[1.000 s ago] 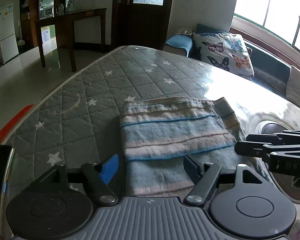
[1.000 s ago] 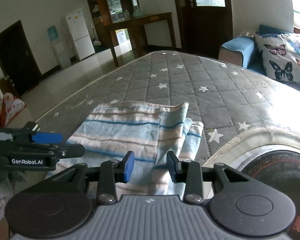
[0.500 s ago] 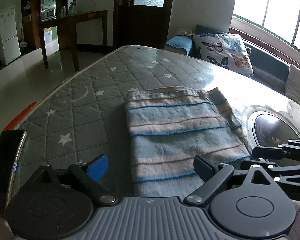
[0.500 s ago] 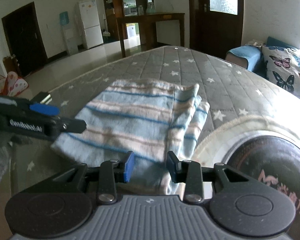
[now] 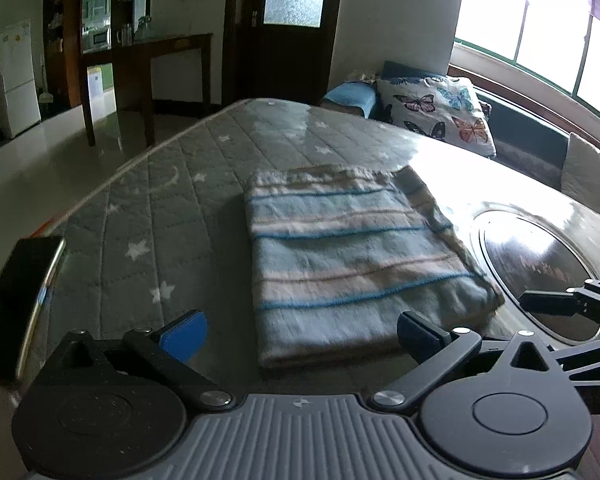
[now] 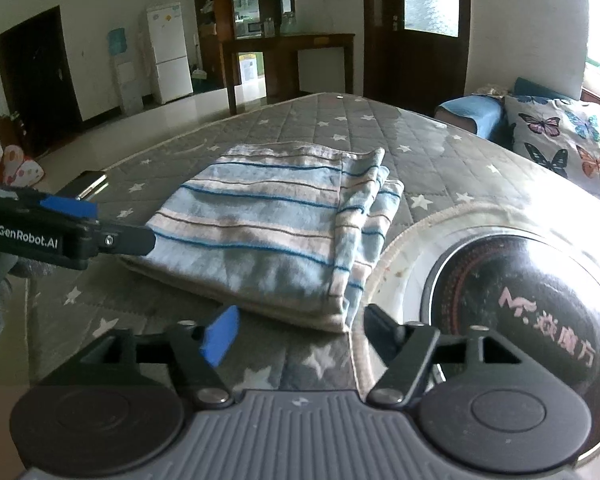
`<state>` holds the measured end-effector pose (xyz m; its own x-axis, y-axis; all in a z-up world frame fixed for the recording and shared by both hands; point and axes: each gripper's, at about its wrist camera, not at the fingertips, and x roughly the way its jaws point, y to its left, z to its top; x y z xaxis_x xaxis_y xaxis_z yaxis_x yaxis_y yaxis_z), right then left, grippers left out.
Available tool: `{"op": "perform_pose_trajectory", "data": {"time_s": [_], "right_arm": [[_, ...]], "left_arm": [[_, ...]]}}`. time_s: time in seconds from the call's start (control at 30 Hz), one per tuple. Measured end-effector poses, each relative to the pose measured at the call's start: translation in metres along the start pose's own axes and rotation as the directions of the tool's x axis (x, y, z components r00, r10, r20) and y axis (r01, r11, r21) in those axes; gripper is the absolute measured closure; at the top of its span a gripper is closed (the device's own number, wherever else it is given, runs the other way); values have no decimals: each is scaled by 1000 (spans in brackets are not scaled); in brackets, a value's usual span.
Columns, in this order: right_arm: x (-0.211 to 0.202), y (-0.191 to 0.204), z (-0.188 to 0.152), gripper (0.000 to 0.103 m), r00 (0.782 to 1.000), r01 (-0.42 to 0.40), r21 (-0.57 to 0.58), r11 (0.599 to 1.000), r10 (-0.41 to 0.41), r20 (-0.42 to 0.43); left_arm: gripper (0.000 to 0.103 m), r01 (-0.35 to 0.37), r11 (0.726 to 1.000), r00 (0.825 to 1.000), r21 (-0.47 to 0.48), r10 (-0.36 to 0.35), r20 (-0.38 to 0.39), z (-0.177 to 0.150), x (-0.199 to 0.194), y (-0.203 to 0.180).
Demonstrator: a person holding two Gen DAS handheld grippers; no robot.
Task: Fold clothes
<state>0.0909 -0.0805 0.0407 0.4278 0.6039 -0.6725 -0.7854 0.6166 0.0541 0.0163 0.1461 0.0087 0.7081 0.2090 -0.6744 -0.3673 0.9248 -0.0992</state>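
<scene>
**Mia:** What is the biggest thing?

**Ben:** The worktop (image 5: pixel 172 184). It has a gray quilted cover with little white stars. A big dark round plate (image 6: pixel 528 304) with pink writing is set into it on the right.

**Mia:** Where is the cloth?

**Ben:** The striped cloth (image 5: pixel 340 256) lies folded flat on the star cover, in the middle, just left of the round plate. It is blue with pale pink bands and thin dark blue lines. In the right camera you can see its layers stacked along the right edge.

**Mia:** What else is there?

**Ben:** A butterfly pillow (image 5: pixel 440 114) sits on a seat far behind. A white fridge (image 6: pixel 168 58) stands by the far wall. A flat black phone (image 5: pixel 18 300) lies near the left edge of the worktop.

**Mia:** What are the fingers doing?

**Ben:** The left gripper (image 5: pixel 296 338) has its fingers spread wide apart. They hold nothing. The near edge of the cloth is right in front of them. The right gripper (image 6: pixel 298 330) has its fingers spread apart too, with nothing in them. It is near the front right corner of the cloth.
</scene>
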Motion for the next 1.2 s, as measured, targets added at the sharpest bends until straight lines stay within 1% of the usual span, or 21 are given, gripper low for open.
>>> {"op": "perform_pose_trajectory", "data": {"time_s": [0.03, 0.07, 0.17, 0.2, 0.33, 0.37, 0.57, 0.77, 1.2], "right_arm": [[-3, 1, -2, 25, 1000, 10, 0, 1000, -10, 5], [-5, 3, -4, 19, 1000, 19, 1, 1000, -19, 10], [-11, 5, -11, 16, 999, 37, 11, 999, -37, 18], [-13, 6, -13, 11, 999, 45, 15, 999, -46, 19], [-20, 10, -23, 4, 996, 84, 19, 996, -85, 27], [-22, 11, -25, 0, 995, 91, 22, 996, -92, 29], [-32, 13, -35, 0, 992, 125, 37, 991, -126, 30], [-40, 13, -44, 0, 990, 134, 62, 989, -137, 41], [-43, 11, -59, 0, 988, 148, 100, 984, -151, 17]], "left_arm": [[0, 1, 1000, 1000, -3, -1, -1, -2, -2, 0], [0, 2, 1000, 1000, -6, -2, -2, -5, -3, -1], [0, -11, 1000, 1000, -2, 11, -7, -12, -8, -4], [0, -17, 1000, 1000, 4, 17, -8, -14, -9, -6], [0, -35, 999, 999, 16, 36, -8, -24, -13, -11], [0, -37, 999, 999, 14, 38, -11, -27, -14, -12], [0, -44, 999, 999, 9, 45, -23, -37, -20, -20], [0, -56, 998, 998, 31, 56, -15, -43, -24, -31], [0, -36, 999, 999, 28, 37, -30, -56, -24, -41]]}}
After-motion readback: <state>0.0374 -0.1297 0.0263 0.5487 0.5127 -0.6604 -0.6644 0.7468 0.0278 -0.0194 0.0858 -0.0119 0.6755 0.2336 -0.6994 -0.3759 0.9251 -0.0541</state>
